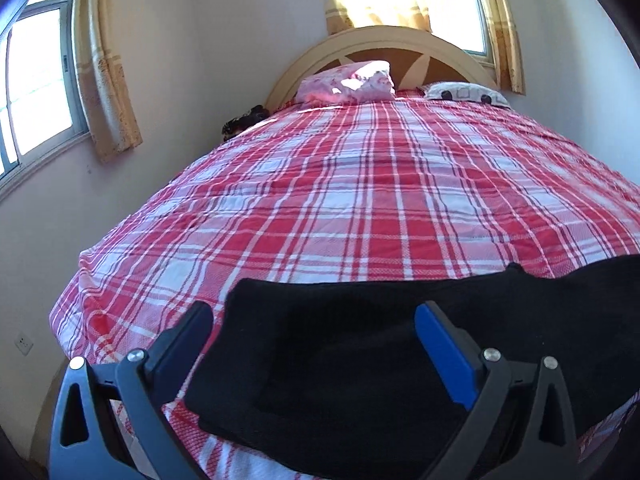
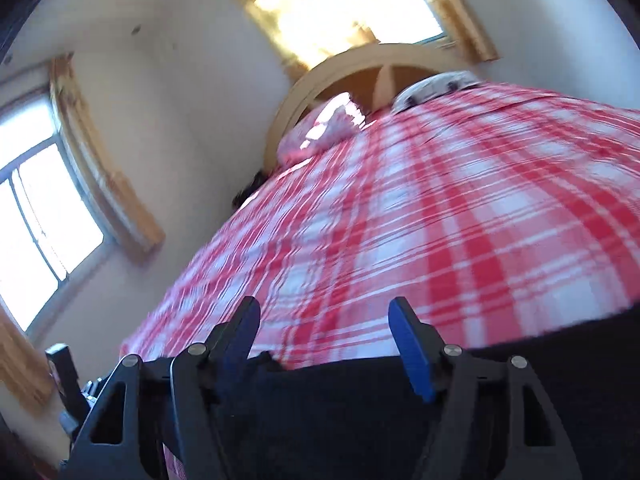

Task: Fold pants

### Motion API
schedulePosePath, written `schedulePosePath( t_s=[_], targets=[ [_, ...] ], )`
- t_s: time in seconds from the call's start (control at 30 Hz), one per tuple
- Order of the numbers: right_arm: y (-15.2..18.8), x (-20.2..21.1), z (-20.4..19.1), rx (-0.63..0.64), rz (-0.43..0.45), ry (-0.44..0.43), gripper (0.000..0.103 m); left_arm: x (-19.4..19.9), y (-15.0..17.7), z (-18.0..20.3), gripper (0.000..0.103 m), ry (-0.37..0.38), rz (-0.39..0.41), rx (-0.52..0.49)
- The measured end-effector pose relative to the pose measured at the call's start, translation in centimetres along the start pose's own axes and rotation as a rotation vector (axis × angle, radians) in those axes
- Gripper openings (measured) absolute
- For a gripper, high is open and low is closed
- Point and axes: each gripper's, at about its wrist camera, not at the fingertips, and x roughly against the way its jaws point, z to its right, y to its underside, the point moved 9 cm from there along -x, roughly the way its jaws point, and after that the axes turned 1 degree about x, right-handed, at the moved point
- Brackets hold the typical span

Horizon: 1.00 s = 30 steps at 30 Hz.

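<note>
Left wrist view: my left gripper (image 1: 314, 318) hangs with its jaws spread wide over the black, soft-knit pants (image 1: 360, 360), which lie across the near end of a red-and-white plaid bedspread (image 1: 360, 184). No cloth sits between the fingers. The pants look already doubled, a squared end lying just ahead of the gripper and the rest running off to the right, so I judge the fold is partway done and the next grasp is being lined up.

From the right wrist camera, blurred by motion, my right gripper (image 2: 324, 316) is likewise spread wide and holds nothing, with dark fabric directly beneath its fingers and the plaid beyond.

The next move calls for lowering one or both grippers onto an edge of the pants, pinching all layers together, then carrying that edge over the rest without dragging the bedspread.

The bed's left edge falls away just beside the pants' left end, and the foot edge is close below, so cloth could slip off there. Ahead, the bedspread lies open well up to the pink pillow (image 1: 348, 82) and the white spotted pillow (image 1: 466, 94) by the curved wooden headboard (image 1: 380, 46).
</note>
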Motion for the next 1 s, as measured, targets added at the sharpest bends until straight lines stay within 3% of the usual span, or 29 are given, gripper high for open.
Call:
schedulePosePath(
  t_s=[0.1, 0.23, 0.37, 0.47, 0.6, 0.8, 1.0],
  targets=[
    [-0.7, 4.9, 5.8, -0.042, 0.057, 0.132, 0.068, -0.5, 0.9, 2.1, 0.103, 0.015, -0.027, -0.029],
    [-1.3, 11.9, 13.9, -0.094, 0.092, 0.359, 0.068, -2.2, 3.8, 2.6, 0.103, -0.049, -0.118, -0.068],
    [-2.0, 20.0, 21.7, -0.18, 0.15, 0.571, 0.068, -2.2, 4.6, 1.7, 0.103, -0.034, -0.137, -0.016],
    [-2.6, 25.1, 26.4, -0.257, 0.193, 0.653, 0.068, -1.8, 4.0, 1.3, 0.103, -0.066, -0.146, -0.005],
    [-1.9, 27.6, 31.3, -0.332, 0.139, 0.699, 0.068, -0.5, 2.8, 2.0, 0.103, -0.049, -0.107, 0.007],
    [-0.1, 25.9, 34.2, -0.326, 0.029, 0.715, 0.068, 0.5, 2.3, 5.2, 0.103, 0.023, -0.112, -0.026],
    [0.5, 24.5, 35.2, -0.386, -0.023, 0.611, 0.068, 1.1, 2.0, 7.8, 0.103, 0.064, -0.108, -0.066]
  ],
)
